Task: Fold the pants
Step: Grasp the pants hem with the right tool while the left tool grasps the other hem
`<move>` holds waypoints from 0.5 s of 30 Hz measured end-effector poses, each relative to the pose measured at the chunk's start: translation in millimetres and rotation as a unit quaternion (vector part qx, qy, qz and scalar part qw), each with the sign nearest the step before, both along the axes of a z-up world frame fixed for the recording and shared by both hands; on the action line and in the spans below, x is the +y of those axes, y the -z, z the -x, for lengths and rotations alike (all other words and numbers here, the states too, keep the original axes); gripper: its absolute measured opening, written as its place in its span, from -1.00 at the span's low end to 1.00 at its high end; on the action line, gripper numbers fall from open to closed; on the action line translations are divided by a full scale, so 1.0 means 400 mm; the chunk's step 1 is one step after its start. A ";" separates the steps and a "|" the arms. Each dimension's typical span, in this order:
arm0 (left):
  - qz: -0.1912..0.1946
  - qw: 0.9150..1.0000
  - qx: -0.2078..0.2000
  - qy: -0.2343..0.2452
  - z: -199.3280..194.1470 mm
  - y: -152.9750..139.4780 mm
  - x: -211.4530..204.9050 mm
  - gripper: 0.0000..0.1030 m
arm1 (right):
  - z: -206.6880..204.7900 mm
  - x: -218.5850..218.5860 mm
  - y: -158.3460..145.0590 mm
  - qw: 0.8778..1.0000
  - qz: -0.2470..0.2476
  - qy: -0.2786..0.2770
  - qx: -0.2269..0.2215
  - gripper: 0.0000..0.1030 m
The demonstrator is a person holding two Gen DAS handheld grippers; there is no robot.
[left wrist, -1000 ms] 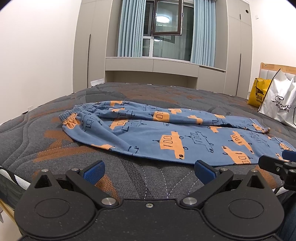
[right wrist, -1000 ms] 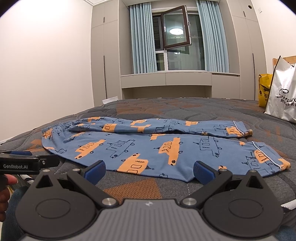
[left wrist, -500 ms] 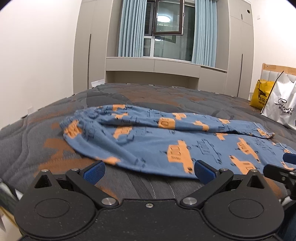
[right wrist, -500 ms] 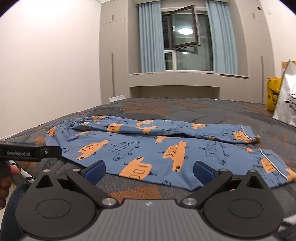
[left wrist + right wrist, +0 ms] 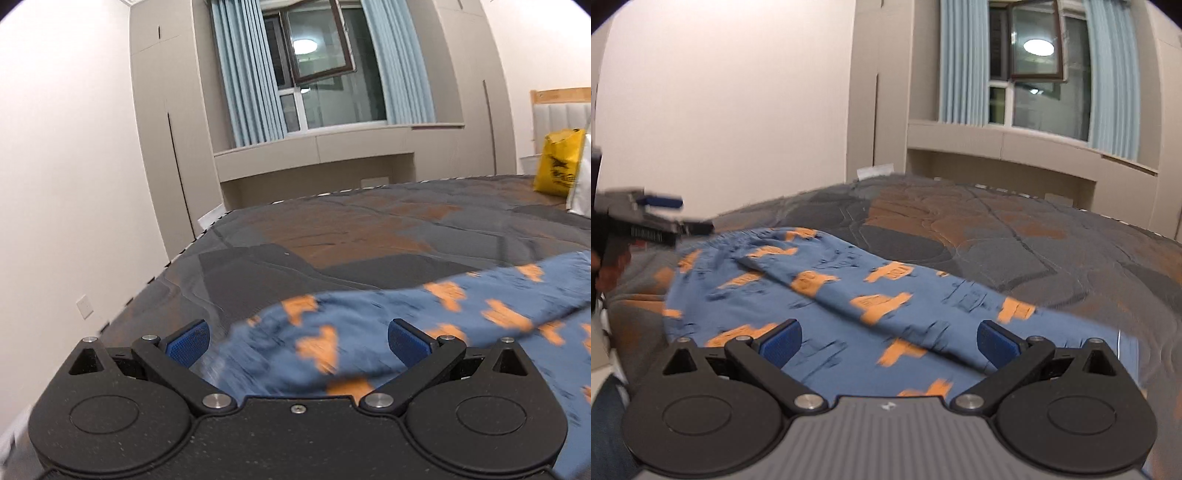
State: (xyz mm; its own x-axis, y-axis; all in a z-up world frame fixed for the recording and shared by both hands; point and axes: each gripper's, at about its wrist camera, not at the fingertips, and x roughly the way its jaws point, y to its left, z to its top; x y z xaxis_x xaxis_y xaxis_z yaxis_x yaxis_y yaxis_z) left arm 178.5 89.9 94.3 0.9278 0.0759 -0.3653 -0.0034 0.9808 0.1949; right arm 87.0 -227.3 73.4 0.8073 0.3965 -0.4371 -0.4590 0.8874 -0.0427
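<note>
Blue pants (image 5: 849, 306) printed with orange cars lie spread flat on the bed, waistband to the left, legs running right. In the left wrist view the waistband end of the pants (image 5: 332, 343) sits just ahead of my left gripper (image 5: 297, 341), which is open with nothing between its blue pads. My right gripper (image 5: 888, 341) is open too, hovering over the middle of the legs. The left gripper (image 5: 661, 218) also shows at the far left of the right wrist view, above the waistband, held by a hand (image 5: 613, 262). Both views are motion-blurred.
The bed carries a grey and orange quilted cover (image 5: 369, 236). A yellow bag (image 5: 559, 166) and a white bag stand at its far right by the headboard. Wall, wardrobes and a curtained window (image 5: 1034, 66) lie beyond; the bed's left edge (image 5: 155, 277) drops to the floor.
Both grippers have moved forward and swung left, closer over the pants. The left one now faces the waistband corner; the right one is over the legs. Both stay open.
</note>
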 end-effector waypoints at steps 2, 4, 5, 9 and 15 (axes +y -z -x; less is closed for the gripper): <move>-0.003 1.000 0.009 -0.004 -0.072 -0.019 0.043 0.99 | -0.068 -0.018 -0.016 1.000 0.000 -0.020 0.009 1.00; -0.014 1.000 0.014 -0.005 -0.142 -0.025 0.081 0.99 | -0.143 -0.033 -0.026 0.999 0.001 -0.038 0.027 1.00; -0.023 1.000 0.016 -0.002 -0.178 -0.023 0.096 0.99 | -0.186 -0.037 -0.028 0.998 0.007 -0.044 0.036 1.00; -0.044 0.998 0.044 0.016 -0.327 -0.008 0.130 0.99 | -0.319 -0.033 -0.012 0.996 0.046 -0.061 0.055 0.99; -0.035 0.990 0.102 0.086 -0.501 0.063 0.152 0.99 | -0.513 -0.012 0.047 0.989 0.062 -0.079 0.113 0.71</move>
State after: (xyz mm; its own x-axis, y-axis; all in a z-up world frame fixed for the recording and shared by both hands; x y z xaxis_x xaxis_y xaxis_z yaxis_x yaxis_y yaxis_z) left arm 378.8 150.5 69.2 0.8366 -0.0454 -0.5460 0.2090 0.9477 0.2413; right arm 292.0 -232.0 54.8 0.6156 0.4426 -0.6521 -0.6019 0.7981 -0.0265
